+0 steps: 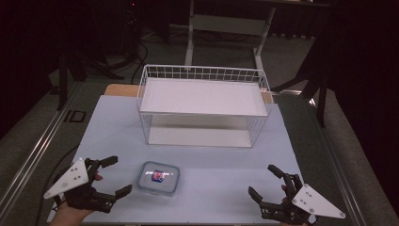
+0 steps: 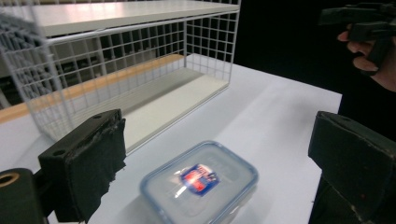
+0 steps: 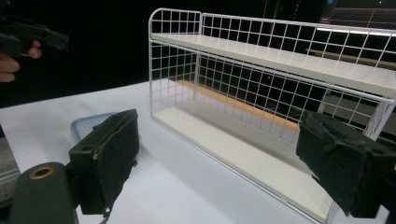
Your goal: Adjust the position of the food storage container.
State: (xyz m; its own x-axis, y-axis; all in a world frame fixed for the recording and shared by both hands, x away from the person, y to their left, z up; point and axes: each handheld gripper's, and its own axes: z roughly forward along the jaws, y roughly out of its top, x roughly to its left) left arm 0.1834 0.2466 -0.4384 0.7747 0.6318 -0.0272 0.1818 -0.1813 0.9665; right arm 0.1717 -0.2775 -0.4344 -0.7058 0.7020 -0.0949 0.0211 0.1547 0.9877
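Note:
A clear lidded plastic box (image 1: 158, 178) with a red and blue item inside lies on the table near the front. In the left gripper view the box (image 2: 200, 182) sits just ahead of the open jaws, nothing between them. My left gripper (image 1: 113, 176) rests to the left of the box, open. Over at the front right my right gripper (image 1: 264, 181) also stands open and holds nothing; its own view looks at the rack (image 3: 280, 93), with the box's edge (image 3: 86, 123) behind its left jaw.
A white wire rack (image 1: 203, 106) with two shelves stands at the middle back of the light tabletop (image 1: 221, 165). Dark floor, cables and a stand's legs (image 1: 226, 33) lie beyond the table.

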